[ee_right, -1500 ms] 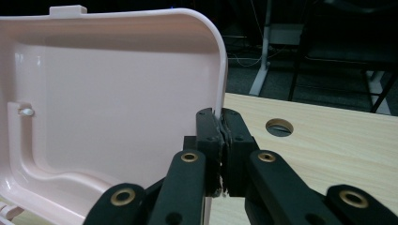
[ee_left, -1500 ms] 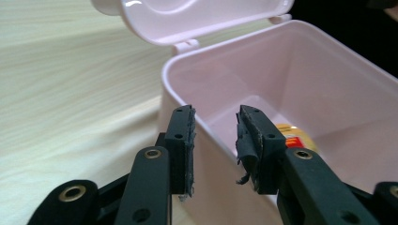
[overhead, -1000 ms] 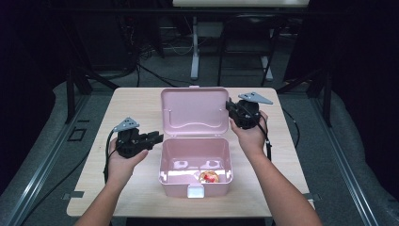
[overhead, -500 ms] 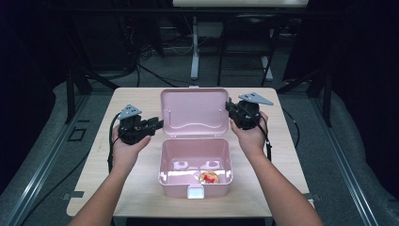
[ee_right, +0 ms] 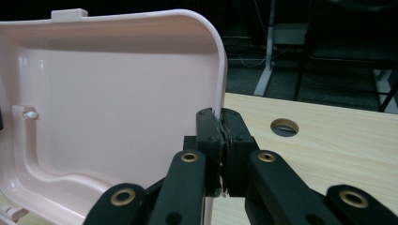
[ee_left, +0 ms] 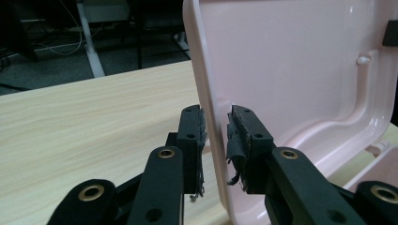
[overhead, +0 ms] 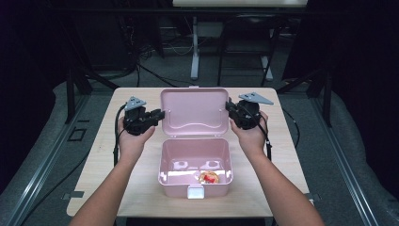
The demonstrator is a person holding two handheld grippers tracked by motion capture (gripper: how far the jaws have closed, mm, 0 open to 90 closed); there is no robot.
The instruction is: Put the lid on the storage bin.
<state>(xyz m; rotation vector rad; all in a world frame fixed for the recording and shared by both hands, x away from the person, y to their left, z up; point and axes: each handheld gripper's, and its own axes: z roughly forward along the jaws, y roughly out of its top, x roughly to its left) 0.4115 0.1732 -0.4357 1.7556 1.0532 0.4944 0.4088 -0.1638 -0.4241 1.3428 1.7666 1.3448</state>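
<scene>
A pink plastic box stands open at the middle of the table, its lid raised upright behind it. A small red and orange item lies inside, near the front. My left gripper is at the lid's left edge; in the left gripper view it is open, and the lid's rim runs between its jaws. My right gripper holds the lid's right edge; in the right gripper view it is shut on the rim of the lid.
The light wooden table has bare room on both sides of the box. A round cable hole lies in the tabletop beyond the right gripper. Dark floor, cables and desk legs lie behind the table.
My left gripper has moved forward and to the right, from beside the box up to the lid's left edge. The right gripper has stayed on the lid's right edge.
</scene>
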